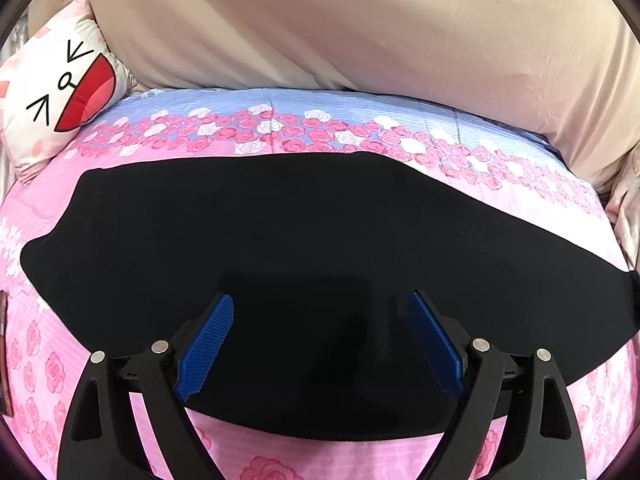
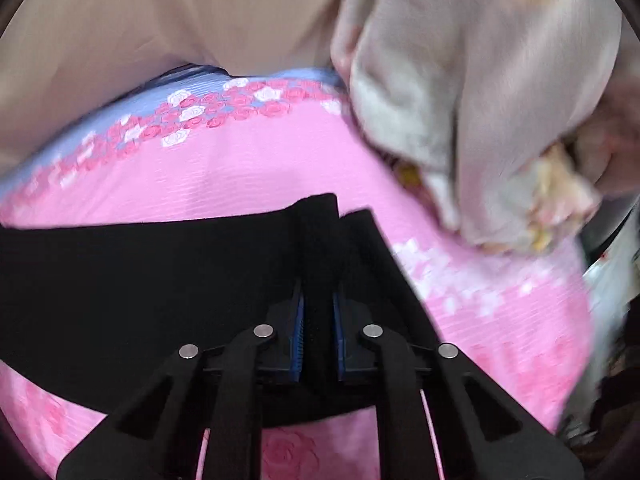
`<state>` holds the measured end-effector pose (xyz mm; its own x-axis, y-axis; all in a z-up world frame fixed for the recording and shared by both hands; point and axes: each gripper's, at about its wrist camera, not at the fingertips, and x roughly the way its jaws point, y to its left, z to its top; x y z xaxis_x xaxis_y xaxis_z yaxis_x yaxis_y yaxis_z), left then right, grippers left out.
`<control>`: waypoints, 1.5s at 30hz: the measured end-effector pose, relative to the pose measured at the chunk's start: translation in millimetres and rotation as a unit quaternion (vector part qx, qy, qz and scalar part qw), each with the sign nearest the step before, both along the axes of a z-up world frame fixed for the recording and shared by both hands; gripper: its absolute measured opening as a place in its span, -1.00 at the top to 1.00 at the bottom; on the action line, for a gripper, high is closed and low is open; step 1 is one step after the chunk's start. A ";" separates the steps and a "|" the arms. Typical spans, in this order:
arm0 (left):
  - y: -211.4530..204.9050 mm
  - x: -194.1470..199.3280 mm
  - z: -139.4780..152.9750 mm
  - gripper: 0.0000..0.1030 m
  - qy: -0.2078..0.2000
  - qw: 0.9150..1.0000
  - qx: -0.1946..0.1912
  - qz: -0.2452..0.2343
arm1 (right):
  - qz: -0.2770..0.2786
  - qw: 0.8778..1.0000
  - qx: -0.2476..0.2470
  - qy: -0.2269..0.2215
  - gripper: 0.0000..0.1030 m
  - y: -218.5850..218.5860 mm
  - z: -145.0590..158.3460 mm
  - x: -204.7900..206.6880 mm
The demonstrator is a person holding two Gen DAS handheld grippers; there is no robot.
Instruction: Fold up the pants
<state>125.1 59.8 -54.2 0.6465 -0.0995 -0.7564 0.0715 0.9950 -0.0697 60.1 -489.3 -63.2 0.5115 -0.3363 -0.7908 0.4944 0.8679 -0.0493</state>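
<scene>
The black pants (image 1: 280, 248) lie flat across a pink floral bedsheet (image 1: 32, 360), folded lengthwise. My left gripper (image 1: 320, 308) hovers over the near part of the pants, jaws wide open, blue pads (image 1: 206, 346) empty. In the right wrist view my right gripper (image 2: 318, 300) is shut on the end of the black pants (image 2: 140, 280); a band of cloth (image 2: 318, 232) sticks up between its blue pads (image 2: 297, 336). The view is motion-blurred.
A beige quilt (image 1: 360, 28) lies along the far edge of the bed. A white cartoon-face pillow (image 1: 60, 92) sits at far left. A crumpled grey and floral blanket (image 2: 480, 100) lies at the right end of the bed.
</scene>
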 end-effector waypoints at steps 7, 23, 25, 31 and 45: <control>-11.0 10.7 -19.7 -0.67 0.013 1.000 0.014 -0.009 | -0.053 0.999 0.003 0.007 0.78 -27.3 -16.5 -16.0; 18.5 0.5 7.9 -0.67 -0.007 1.000 0.001 0.013 | -0.122 0.977 0.125 -0.120 -0.60 -33.7 4.2 -105.4; 4.2 2.2 6.9 -0.67 -0.003 1.000 0.000 -0.002 | -0.118 0.974 0.150 -0.121 -0.60 -37.0 -6.4 -104.7; -27.6 -4.4 7.8 -0.67 0.000 0.999 0.007 -0.038 | -0.101 0.972 0.178 -0.113 -0.61 -37.1 -24.2 -80.5; -26.9 1.8 -6.3 -0.67 0.022 0.999 0.014 -0.032 | -0.077 0.960 0.206 -0.173 0.61 -18.1 -1.3 -52.7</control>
<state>126.9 32.9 -60.5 0.6063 -0.1190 -0.7863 0.1331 0.9900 -0.0472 7.4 -507.4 -64.5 0.7368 -0.1240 -0.6646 0.5438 0.6927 0.4737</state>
